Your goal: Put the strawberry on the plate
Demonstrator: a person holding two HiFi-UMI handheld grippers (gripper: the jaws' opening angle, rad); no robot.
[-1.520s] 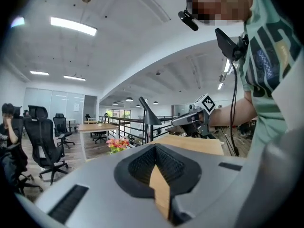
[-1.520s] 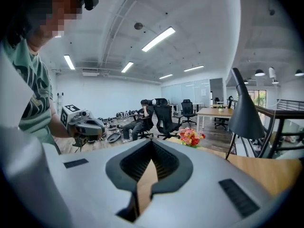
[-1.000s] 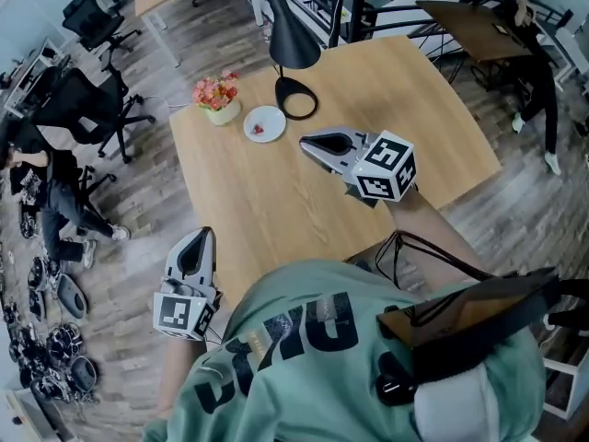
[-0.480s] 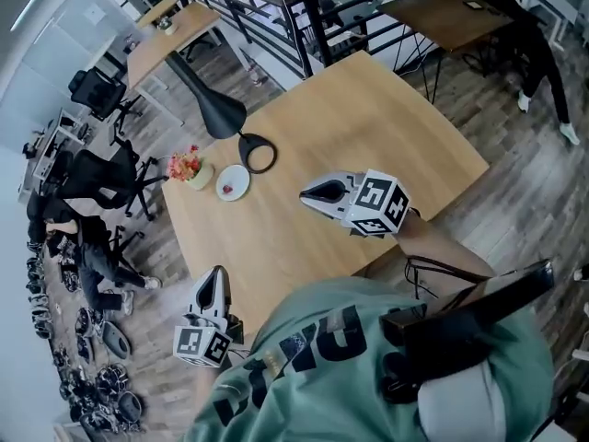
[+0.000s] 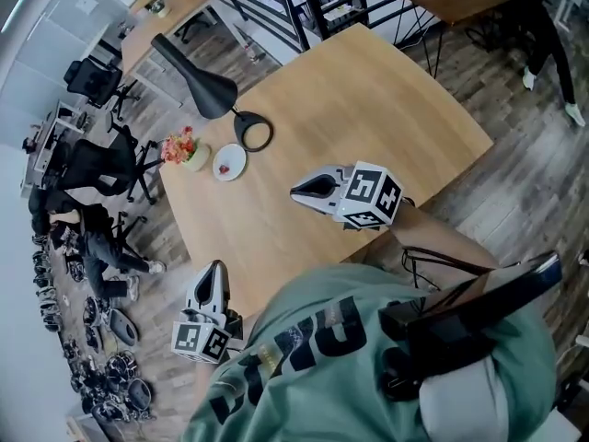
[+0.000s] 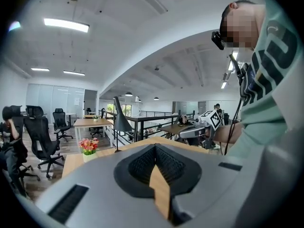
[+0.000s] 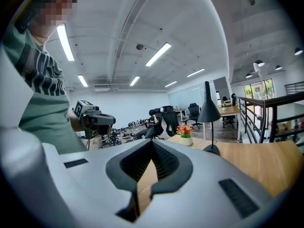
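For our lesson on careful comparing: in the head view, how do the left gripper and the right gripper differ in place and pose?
The right gripper is well over the table; the left gripper is only at its edge, close to the person's body. The right gripper points toward the picture's left; the left gripper points up the picture. Both have jaws together, nothing between them.

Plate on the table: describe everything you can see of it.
The plate is small, round and white, with a smooth surface that could be ceramic or plastic. It lies flat on the light wooden table, near the far left corner in the head view. It sits between the flower pot and the black ring-shaped lamp base, close to both. A small red strawberry rests on it. Nothing else is on it.
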